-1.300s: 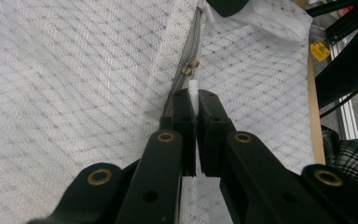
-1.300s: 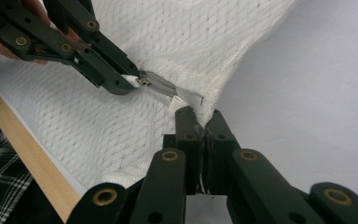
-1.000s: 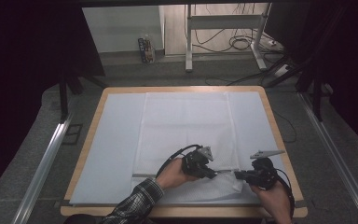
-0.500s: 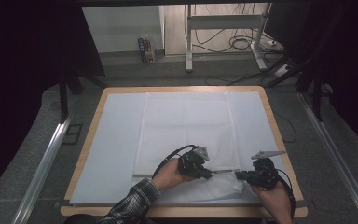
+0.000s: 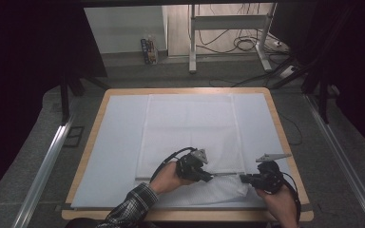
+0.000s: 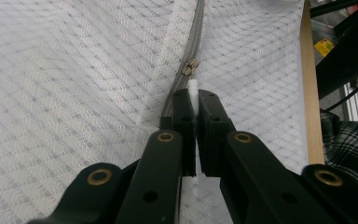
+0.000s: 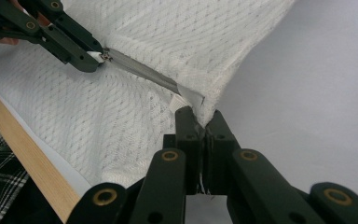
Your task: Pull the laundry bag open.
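Grey carpet floor [image 5: 123, 71], metal stand [image 5: 228, 28], cables [image 5: 247, 45]

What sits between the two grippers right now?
A taut stretch of grey zipper on the white mesh bag, running from the left gripper to the right gripper, seen in the right gripper view.

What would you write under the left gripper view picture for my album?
Left gripper pinching the white zipper pull on a white mesh bag.

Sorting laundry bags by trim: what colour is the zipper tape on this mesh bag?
Grey, on a white mesh bag; the zipper tape shows best in the left gripper view.
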Motion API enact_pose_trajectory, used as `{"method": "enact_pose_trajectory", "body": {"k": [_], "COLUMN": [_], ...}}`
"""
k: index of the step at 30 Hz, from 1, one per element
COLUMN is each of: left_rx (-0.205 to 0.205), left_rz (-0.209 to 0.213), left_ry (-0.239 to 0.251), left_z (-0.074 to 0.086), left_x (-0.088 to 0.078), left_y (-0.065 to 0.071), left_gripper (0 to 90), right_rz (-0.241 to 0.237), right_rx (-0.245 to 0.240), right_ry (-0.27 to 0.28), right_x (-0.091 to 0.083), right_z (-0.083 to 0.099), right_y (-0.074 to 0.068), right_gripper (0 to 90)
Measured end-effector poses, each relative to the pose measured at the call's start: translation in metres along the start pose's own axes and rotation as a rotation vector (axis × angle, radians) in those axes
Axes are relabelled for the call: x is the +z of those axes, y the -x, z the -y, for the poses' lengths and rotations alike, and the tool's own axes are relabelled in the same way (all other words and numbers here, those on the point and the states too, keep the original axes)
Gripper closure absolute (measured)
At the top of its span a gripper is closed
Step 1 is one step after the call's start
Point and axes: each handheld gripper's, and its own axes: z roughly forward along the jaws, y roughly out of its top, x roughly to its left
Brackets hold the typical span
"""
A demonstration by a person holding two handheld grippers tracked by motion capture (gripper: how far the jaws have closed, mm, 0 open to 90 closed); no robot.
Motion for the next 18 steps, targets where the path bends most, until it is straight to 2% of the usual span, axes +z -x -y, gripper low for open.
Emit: {"method": "enact_pose_trajectory", "body": {"k": [18], "left_rx": [-0.033], "left_rz": [-0.029], "left_ry": [0.005], "left_z": [0.021], "left_x": [-0.016], "left_y": [-0.001], "left_gripper": [87.3], "right_rz": [0.026], "right_rx": [-0.001], "right_ry": [-0.005], "right_x": [-0.002], "right_z": [0.002], "right_y": [0.003], "right_gripper": [85.8]}}
